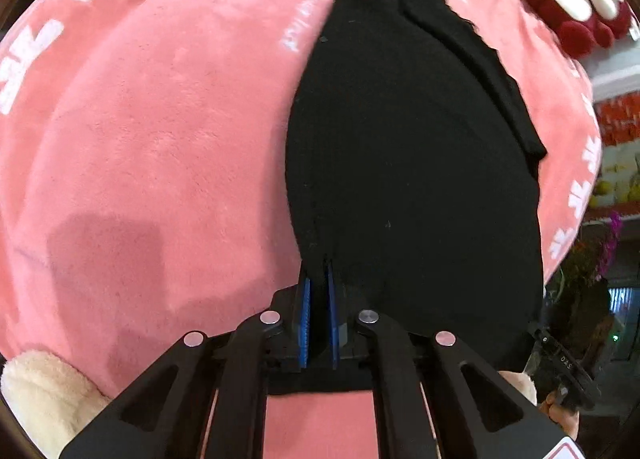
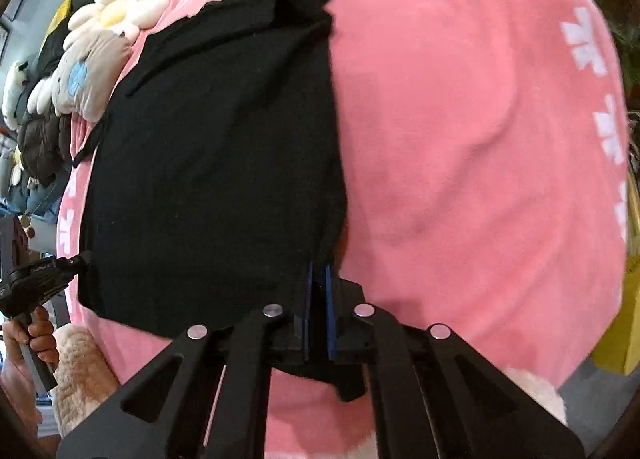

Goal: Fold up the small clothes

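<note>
Both grippers, left gripper (image 1: 319, 279) and right gripper (image 2: 319, 279), pinch the black garment's (image 1: 400, 159) near hem at lower centre; lift evenly, keeping corners level.

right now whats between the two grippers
Only the black garment, pinched at its near edge by the left gripper and right gripper; both wrist views show it.

Pink blanket (image 1: 160, 119), maybe monkey plush (image 1: 576, 7), flower plush (image 2: 124, 3).
</note>
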Demonstrator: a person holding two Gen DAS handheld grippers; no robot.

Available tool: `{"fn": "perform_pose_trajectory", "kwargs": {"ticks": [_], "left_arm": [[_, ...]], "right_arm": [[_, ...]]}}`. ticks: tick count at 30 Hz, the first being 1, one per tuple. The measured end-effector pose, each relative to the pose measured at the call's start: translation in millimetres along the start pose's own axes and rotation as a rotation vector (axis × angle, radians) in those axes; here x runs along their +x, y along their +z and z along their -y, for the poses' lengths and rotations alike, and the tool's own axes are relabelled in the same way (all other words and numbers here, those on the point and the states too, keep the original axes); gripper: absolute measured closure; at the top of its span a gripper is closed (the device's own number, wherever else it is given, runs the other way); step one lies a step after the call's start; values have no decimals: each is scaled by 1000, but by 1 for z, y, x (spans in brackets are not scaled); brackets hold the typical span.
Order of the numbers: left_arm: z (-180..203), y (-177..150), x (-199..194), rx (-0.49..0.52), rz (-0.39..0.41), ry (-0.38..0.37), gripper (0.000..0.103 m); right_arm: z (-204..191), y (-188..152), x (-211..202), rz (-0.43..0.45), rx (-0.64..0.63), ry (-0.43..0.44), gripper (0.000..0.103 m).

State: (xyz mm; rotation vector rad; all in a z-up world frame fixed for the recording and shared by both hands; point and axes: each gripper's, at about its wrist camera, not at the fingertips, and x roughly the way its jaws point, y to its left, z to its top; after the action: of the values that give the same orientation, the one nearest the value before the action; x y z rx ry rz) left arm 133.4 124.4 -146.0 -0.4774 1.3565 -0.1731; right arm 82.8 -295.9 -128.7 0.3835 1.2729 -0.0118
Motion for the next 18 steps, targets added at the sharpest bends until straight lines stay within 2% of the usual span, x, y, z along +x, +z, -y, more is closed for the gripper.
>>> {"fn": "perform_pose_trajectory", "kwargs": {"ticks": [3, 4, 8, 10, 11, 12, 15, 17, 18], "left_arm": [[-2, -7, 5, 11, -23, 37, 98], [-4, -9, 7, -9, -29, 35, 98], [-1, -11, 1, -31, 1, 35, 96], [-2, -13, -2, -49, 6, 49, 90], [-3, -14, -2, -70, -4, 42, 69], [-3, -17, -1, -89, -16, 42, 47], [-3, -27, 2, -101, -23, 34, 43], [-4, -30, 10, -94, -29, 58, 43], [-3, -31, 12, -89, -23, 61, 46]], "right_arm": [[17, -20, 25, -94, 34, -83, 100], [19, -19, 29, -94, 52, -80, 100], [7, -5, 14, -2, 51, -68, 99], [1, -1, 9, 20, 30, -52, 93], [-3, 1, 11, 7, 19, -52, 88], [-4, -2, 13, 1, 13, -57, 74], [-9, -6, 17, -5, -10, -84, 46], [-19, -9, 33, -40, -36, -98, 46], [-21, -9, 46, -66, -53, -100, 65]]}}
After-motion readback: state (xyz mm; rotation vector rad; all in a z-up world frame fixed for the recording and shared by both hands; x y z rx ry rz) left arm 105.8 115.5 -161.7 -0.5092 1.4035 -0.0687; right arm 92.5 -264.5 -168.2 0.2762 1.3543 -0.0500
